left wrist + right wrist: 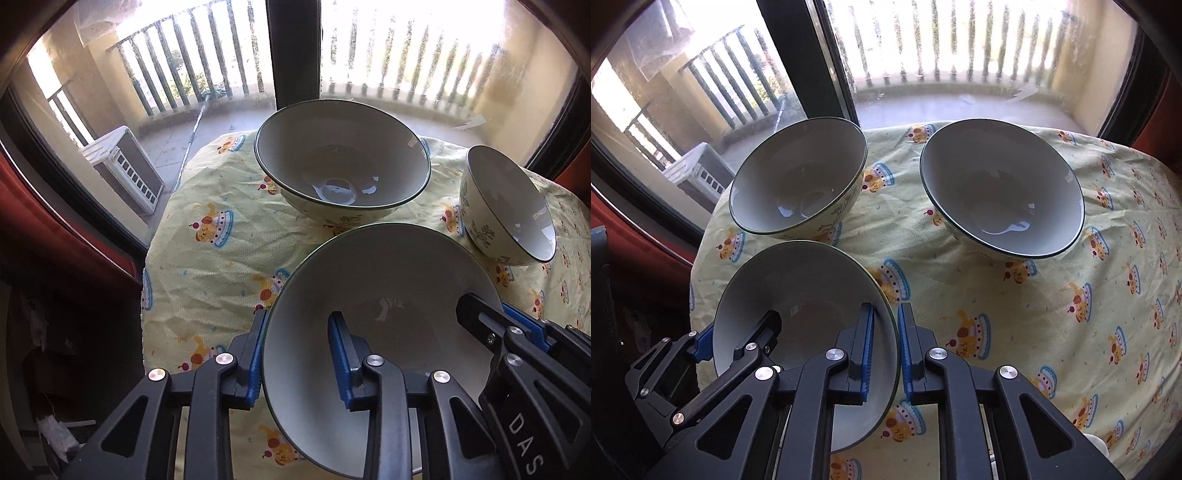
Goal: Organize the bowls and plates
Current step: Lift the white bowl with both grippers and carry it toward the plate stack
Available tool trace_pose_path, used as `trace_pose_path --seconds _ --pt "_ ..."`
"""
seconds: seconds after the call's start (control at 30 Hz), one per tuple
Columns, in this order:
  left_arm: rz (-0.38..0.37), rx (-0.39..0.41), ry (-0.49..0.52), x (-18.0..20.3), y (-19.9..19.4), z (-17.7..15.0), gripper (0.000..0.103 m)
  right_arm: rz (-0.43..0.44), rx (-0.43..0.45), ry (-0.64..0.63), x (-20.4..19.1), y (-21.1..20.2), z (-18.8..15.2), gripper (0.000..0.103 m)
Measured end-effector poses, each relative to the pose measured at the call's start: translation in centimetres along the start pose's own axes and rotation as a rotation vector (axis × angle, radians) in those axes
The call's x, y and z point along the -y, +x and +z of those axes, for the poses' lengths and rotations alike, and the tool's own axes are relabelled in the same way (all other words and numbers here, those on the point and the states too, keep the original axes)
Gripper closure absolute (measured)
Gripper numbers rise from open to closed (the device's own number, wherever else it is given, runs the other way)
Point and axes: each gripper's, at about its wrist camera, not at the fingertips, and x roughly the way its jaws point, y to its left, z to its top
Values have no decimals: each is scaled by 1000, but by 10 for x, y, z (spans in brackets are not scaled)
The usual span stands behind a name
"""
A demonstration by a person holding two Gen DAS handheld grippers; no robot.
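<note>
1. Near bowl [373, 280] sits on the tablecloth [221, 266] (yellow, cartoon print).
2. Left gripper [295, 354]: nearly closed, clamping its left rim.
3. Right gripper [886, 347]: closed on its right rim.
4. Two other bowls [799, 173] [1001, 184] stand behind.

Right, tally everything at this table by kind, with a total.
Green-rimmed bowls: 3 (near bowl, far left bowl, far right bowl)
Hand-held grippers: 2 (left hand-held gripper, right hand-held gripper)
Yellow printed tablecloth: 1
Total: 6
</note>
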Motion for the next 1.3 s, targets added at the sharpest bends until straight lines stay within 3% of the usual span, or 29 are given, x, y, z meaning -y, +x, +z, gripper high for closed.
trace_pose_path --seconds 0.57,1.3 --pt "-13 50 15 52 -41 -19 73 -6 42 -5 46 -44 -14 87" --pt "-40 99 31 207 -102 -64 73 -22 111 -12 203 -127 -50 87"
